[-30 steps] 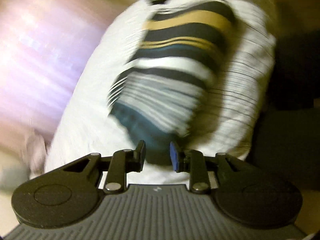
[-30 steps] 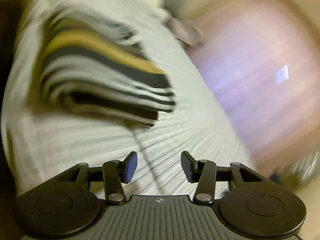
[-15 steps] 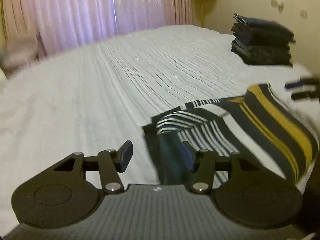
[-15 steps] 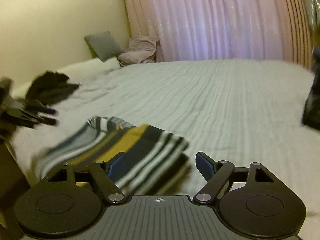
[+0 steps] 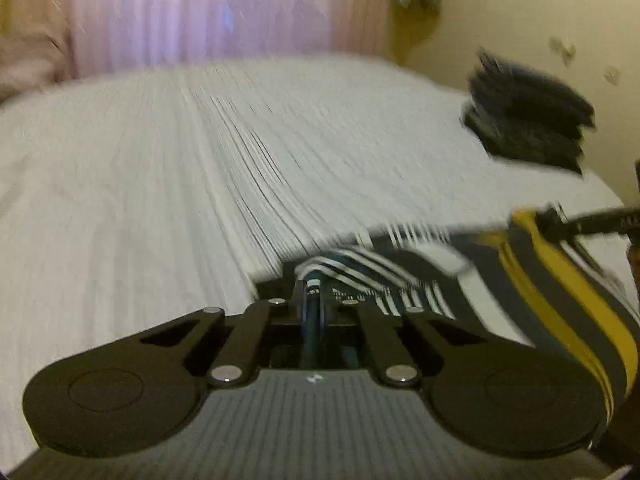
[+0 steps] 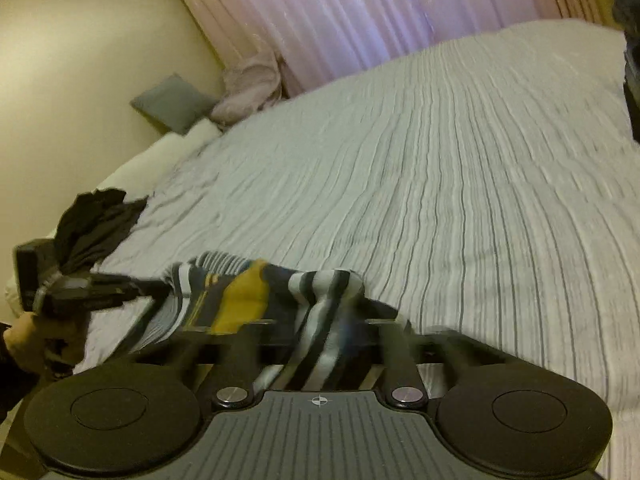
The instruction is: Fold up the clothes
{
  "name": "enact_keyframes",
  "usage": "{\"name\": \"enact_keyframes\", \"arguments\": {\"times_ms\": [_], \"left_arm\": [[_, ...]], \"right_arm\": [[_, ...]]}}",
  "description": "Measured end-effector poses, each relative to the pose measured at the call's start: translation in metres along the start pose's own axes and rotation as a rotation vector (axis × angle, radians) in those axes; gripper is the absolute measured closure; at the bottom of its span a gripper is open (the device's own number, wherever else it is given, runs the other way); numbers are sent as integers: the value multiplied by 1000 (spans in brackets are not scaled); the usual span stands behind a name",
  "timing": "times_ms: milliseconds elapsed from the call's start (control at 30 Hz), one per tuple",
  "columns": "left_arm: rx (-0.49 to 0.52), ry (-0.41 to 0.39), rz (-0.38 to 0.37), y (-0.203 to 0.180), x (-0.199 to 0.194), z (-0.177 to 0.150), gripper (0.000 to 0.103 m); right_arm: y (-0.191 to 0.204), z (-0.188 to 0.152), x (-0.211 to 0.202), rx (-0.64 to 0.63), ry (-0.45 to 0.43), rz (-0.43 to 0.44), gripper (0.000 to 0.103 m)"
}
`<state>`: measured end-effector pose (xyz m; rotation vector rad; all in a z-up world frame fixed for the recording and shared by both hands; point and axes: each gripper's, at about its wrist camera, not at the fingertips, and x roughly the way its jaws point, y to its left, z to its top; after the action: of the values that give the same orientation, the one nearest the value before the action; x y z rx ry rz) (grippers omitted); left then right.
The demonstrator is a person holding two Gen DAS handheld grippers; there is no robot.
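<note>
Both tongs have just snapped closed on the striped shirt [image 5: 532, 276], the left gripper [image 5: 314, 308] pinching one end and the right gripper [image 6: 320, 332] the other, at the near edge of the white bed [image 6: 440, 184].

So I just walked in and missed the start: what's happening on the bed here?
A person is folding laundry with a handheld gripper in each hand. Both grip the same striped garment near the bed's front edge: the left gripper is shut on one end, and the right gripper has just closed on the other, with the cloth bunched between its fingers. A dark folded stack sits on the far side of the bed, and a loose dark garment lies near the pillows.
</note>
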<state>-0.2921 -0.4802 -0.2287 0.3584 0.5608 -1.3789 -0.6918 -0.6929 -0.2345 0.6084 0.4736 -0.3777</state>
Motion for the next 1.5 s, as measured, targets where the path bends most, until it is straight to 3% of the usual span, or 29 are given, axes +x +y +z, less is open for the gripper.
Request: {"name": "enact_keyframes", "arguments": {"times_ms": [100, 167, 233, 367, 467, 533, 733, 800, 867, 933, 1067, 1133, 1200, 1267, 1500], "left_arm": [[-5, -17, 34, 4, -3, 7, 100], [5, 43, 51, 4, 13, 6, 99], [12, 102, 57, 5, 32, 1, 99], [17, 151, 62, 6, 51, -4, 98], [7, 158, 64, 9, 50, -1, 89], [0, 147, 74, 9, 41, 3, 82], [65, 86, 127, -11, -19, 19, 83], [109, 78, 90, -30, -35, 24, 84], [162, 78, 26, -54, -44, 30, 84], [222, 88, -46, -82, -47, 34, 84], [337, 140, -167, -134, -30, 37, 83], [386, 235, -178, -153, -5, 25, 83], [458, 337, -142, -163, 22, 4, 83], [464, 327, -136, -163, 24, -3, 83], [448, 239, -142, -167, -2, 24, 83]], "right_arm": [[10, 17, -9, -71, -58, -6, 92], [11, 25, -3, -87, -64, -31, 92], [9, 22, 15, -111, -14, -88, 92], [-17, 6, 31, -14, 44, -105, 91], [-28, 5, 23, 56, 50, -78, 88], [-30, 8, 14, 71, 57, -69, 79], [-5, -1, -43, 1, -2, -97, 74], [0, -14, -66, 28, -32, -65, 71], [6, -30, -86, 48, -64, -13, 62], [16, -47, -104, 46, -93, 52, 62], [66, -78, -114, -167, -131, 98, 62], [83, -96, -107, -265, -114, 86, 62], [85, -115, -89, -316, -40, 42, 62], [76, -131, -76, -301, 3, 13, 62], [54, -108, -98, -154, -71, 99, 62]]}}
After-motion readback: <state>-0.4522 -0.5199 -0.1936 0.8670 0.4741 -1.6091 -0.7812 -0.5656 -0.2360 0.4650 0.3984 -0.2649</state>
